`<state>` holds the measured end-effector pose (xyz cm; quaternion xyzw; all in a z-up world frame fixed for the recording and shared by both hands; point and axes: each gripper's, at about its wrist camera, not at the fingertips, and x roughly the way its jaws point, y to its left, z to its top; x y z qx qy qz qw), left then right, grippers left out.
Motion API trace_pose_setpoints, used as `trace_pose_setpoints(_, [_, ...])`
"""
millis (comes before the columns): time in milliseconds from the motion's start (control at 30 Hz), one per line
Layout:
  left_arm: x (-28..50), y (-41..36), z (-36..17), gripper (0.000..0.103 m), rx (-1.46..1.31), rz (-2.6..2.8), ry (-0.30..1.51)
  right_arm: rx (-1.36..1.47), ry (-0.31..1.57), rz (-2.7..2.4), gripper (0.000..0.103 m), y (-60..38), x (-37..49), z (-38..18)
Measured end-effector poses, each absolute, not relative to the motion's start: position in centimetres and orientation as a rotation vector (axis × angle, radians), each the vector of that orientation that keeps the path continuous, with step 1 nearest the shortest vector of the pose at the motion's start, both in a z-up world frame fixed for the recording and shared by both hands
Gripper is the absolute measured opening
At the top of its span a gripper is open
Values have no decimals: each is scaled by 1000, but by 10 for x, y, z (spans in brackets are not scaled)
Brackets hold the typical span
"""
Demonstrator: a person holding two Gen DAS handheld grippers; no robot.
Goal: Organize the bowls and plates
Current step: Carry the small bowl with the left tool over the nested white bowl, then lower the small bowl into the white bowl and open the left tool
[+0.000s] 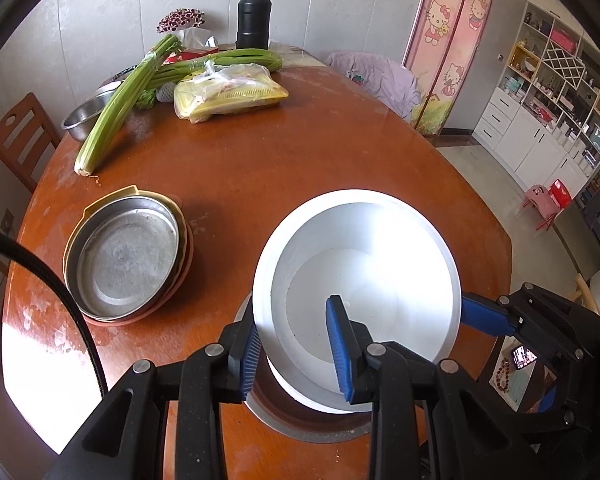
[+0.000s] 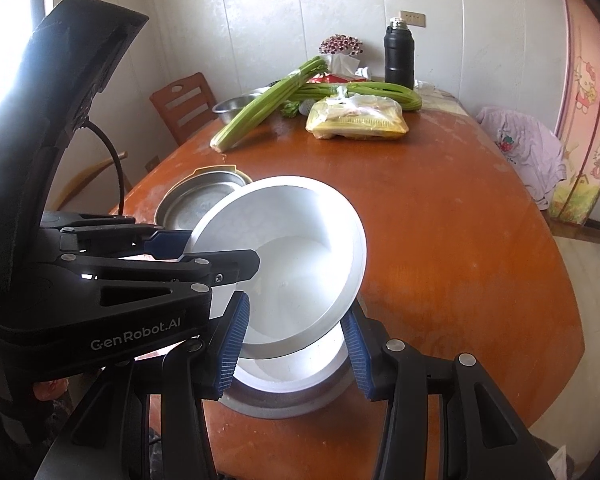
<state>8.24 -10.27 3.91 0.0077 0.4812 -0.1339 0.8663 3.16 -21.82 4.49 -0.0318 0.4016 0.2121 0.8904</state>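
A white bowl point(image 1: 360, 264) point(image 2: 300, 248) hangs tilted just above a grey-rimmed stack of bowls point(image 1: 300, 428) point(image 2: 284, 408) at the near edge of the round brown table point(image 1: 300, 152). My left gripper point(image 1: 294, 356) point(image 2: 224, 250) is shut on its rim, one finger inside and one outside. My right gripper point(image 2: 294, 350) pinches the bowl's near rim, with both pads touching it. One of the right gripper's fingers point(image 1: 486, 314) shows at the bowl's right rim. To the left sits a steel plate on coloured plates point(image 1: 128, 260) point(image 2: 204, 204).
At the far side of the table lie celery stalks point(image 1: 116, 108), a bagged yellow food tray point(image 1: 228, 96), a steel basin point(image 1: 84, 114) and a black flask point(image 1: 253, 16). A wooden chair point(image 1: 20, 136) stands at the left. A lilac cloth point(image 1: 376, 76) is at the far right.
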Motion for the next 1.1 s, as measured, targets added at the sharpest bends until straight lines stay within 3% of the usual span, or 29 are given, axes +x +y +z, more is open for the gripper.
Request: trace_pose_setpoints(1100, [88,-106,4,32,34,-280,1071,-92,888,424,50,-220,32,21])
